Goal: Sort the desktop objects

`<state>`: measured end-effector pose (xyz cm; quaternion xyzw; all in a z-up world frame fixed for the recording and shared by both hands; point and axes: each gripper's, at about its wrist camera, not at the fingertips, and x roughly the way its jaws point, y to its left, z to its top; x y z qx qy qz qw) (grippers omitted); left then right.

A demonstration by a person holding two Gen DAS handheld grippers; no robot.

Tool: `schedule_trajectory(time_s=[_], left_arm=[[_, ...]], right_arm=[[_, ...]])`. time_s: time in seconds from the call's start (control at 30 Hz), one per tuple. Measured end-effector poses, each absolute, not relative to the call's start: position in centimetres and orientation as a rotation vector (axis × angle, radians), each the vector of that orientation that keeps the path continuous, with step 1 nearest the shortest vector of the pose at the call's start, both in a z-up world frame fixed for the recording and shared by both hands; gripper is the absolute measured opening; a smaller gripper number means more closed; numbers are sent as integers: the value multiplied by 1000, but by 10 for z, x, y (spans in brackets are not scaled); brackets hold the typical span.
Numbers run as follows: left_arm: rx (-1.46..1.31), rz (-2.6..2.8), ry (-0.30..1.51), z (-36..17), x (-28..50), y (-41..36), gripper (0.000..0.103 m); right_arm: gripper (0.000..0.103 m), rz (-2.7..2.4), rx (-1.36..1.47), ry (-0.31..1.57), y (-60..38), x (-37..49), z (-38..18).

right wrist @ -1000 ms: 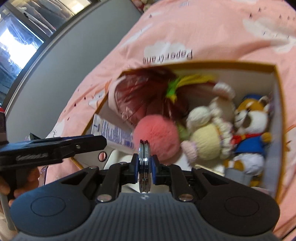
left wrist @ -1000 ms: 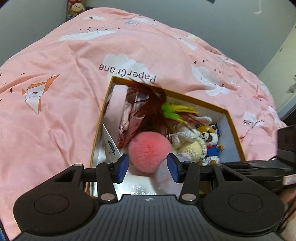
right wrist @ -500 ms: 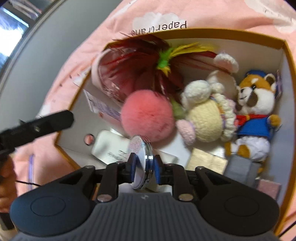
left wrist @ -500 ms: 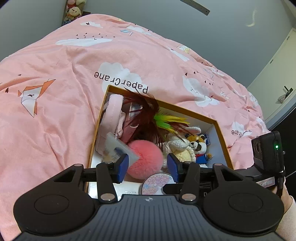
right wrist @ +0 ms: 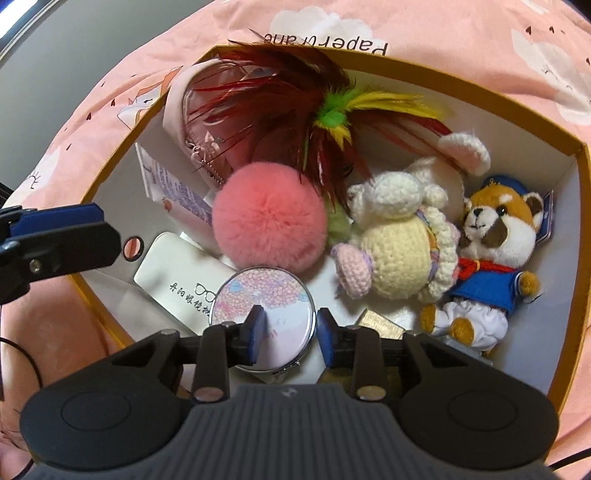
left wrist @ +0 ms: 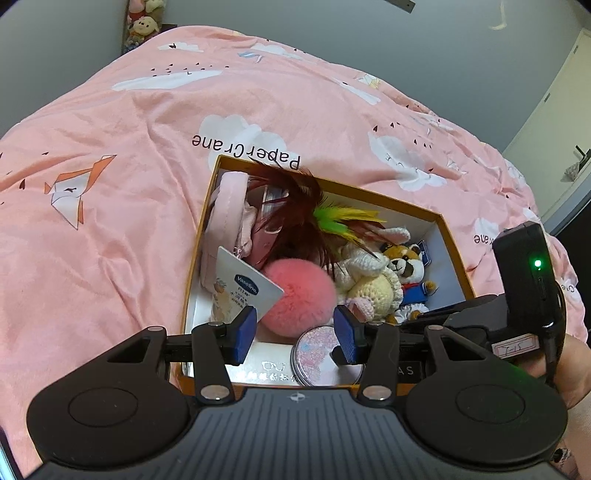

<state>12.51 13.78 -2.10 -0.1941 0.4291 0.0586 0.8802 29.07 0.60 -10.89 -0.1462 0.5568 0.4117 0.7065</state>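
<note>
A pink cloud-printed cotton duvet (left wrist: pixel 147 206) fills the scene, with a plain grey painted wall (left wrist: pixel 332 40) behind it and a shelf of plush toys (left wrist: pixel 142 24) at its far left.

Left wrist view: sits at the near-left edge of the box (left wrist: pixel 436 218), tilted down and forward, taking in the box and much of the pink bedspread (left wrist: pixel 110 206) beyond it. Right wrist view: directly above the box (right wrist: pixel 491 122), pointing steeply down, much nearer, interior fills frame. Shared: the box contents, including the pompom (left wrist: pixel 299 295) (right wrist: pixel 269 218) and round mirror (left wrist: pixel 321 354) (right wrist: pixel 266 299).
</note>
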Motion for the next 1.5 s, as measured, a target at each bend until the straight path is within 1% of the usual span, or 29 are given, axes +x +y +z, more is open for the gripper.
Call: schedule_trajectory(time_s=[0.1,0.2,0.33,0.5,0.53,0.6,0.67,0.77,0.83,0.93,1.0,1.13,1.23,1.5], left_arm=[[-398,130,889,-16,122,134,54],[-372,131,879,-12,119,124,54],[-298,151,844,-6,117,106,54],[-224,168,772,2,113,85,62],[-211,174,755,3,112,81,63],[-178,192,719,3,111,74,70],[-139,216,692,0,110,67,73],[-97,251,656,-9,109,58,77],[-69,270,660,-14,109,54,78],[-44,274,670,-21,109,50,78],[-37,287,676,-26,109,48,82],[-21,283,713,-39,111,47,83],[-29,299,735,-46,111,47,83],[-28,312,751,-56,114,49,83]], right_arm=[[34,900,-339,1196,3,288,-101],[35,917,-294,1151,-7,282,-86],[42,910,-247,1019,-23,263,-60],[43,832,-200,842,-57,241,-30],[46,812,-183,814,-61,238,-26],[48,766,-143,759,-74,232,-19],[52,716,-113,699,-86,228,-15],[54,634,-110,626,-96,219,-18],[54,589,-109,610,-100,214,-23],[55,583,-100,635,-101,208,-37],[55,582,-103,662,-100,207,-46],[56,575,-119,685,-97,202,-61],[60,574,-139,672,-94,199,-66],[62,567,-161,646,-91,194,-76]])
